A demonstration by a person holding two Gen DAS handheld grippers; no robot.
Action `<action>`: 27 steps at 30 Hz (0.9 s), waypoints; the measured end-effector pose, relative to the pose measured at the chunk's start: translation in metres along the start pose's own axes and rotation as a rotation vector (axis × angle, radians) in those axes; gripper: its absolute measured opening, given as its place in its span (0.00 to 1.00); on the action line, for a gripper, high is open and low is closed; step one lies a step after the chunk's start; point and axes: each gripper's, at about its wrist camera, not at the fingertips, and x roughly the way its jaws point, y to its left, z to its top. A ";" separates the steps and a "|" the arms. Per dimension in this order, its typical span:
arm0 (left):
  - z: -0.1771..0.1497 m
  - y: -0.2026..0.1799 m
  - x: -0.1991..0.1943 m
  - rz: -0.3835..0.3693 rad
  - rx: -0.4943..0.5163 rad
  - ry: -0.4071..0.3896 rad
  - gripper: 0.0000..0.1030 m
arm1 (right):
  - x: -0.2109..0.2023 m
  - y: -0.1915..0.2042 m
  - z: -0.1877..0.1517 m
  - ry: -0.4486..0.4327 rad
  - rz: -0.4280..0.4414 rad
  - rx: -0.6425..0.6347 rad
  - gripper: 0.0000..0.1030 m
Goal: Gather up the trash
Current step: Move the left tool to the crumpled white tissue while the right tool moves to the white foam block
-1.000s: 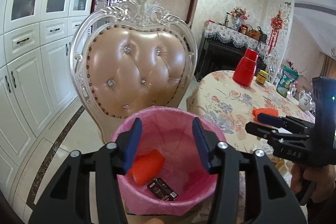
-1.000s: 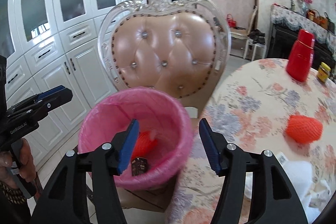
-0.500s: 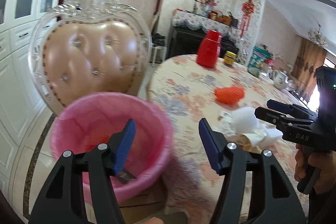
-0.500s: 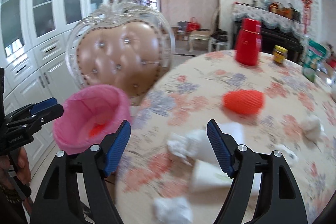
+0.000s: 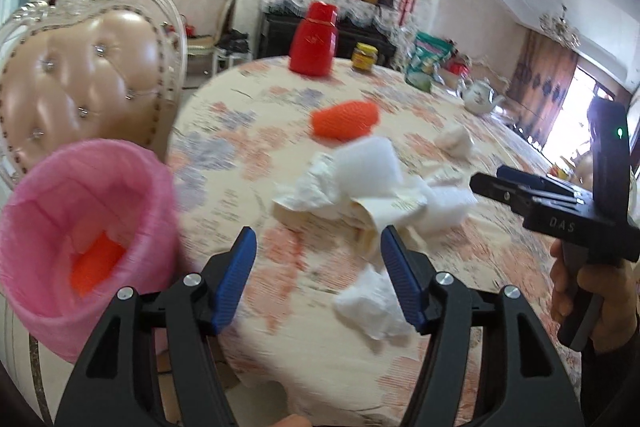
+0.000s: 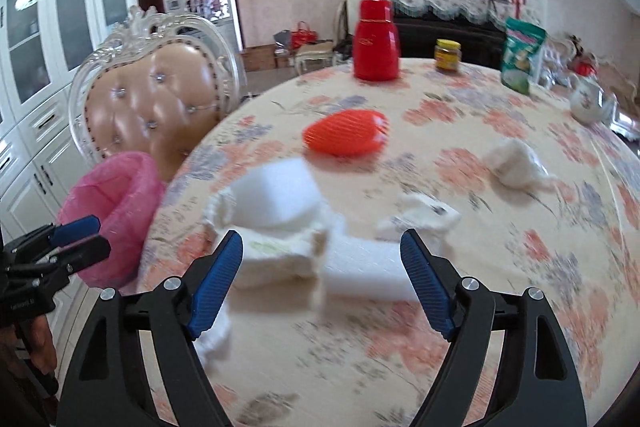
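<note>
A pink-lined trash bin [image 5: 84,227] stands at the table's left edge, also in the right wrist view [image 6: 116,215]; an orange net [image 5: 94,263] lies inside it. On the floral table [image 5: 248,163] lie a pile of white tissues and foam [image 5: 360,183], a crumpled tissue [image 5: 372,303], an orange foam net [image 5: 344,119] and a far tissue ball [image 5: 454,141]. My left gripper [image 5: 316,279] is open and empty above the table's near edge. My right gripper [image 6: 320,283] is open and empty, over the white foam pieces [image 6: 280,211].
A tufted chair [image 5: 80,75] stands behind the bin. A red thermos [image 5: 314,41], a yellow jar [image 5: 364,57], a green bag [image 6: 520,55] and a teapot [image 6: 588,101] stand at the table's far side. White cabinets [image 6: 32,67] line the left wall.
Both grippers have swung right, from over the pink bin to over the table and the white trash pile. Both stay open and empty.
</note>
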 end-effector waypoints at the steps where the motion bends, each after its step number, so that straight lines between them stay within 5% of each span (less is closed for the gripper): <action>1: -0.002 -0.006 0.005 -0.007 0.006 0.012 0.61 | -0.001 -0.003 -0.002 0.002 -0.004 0.004 0.75; 27: -0.031 -0.060 0.057 0.016 0.070 0.184 0.61 | -0.004 -0.075 -0.050 0.072 -0.033 0.102 0.82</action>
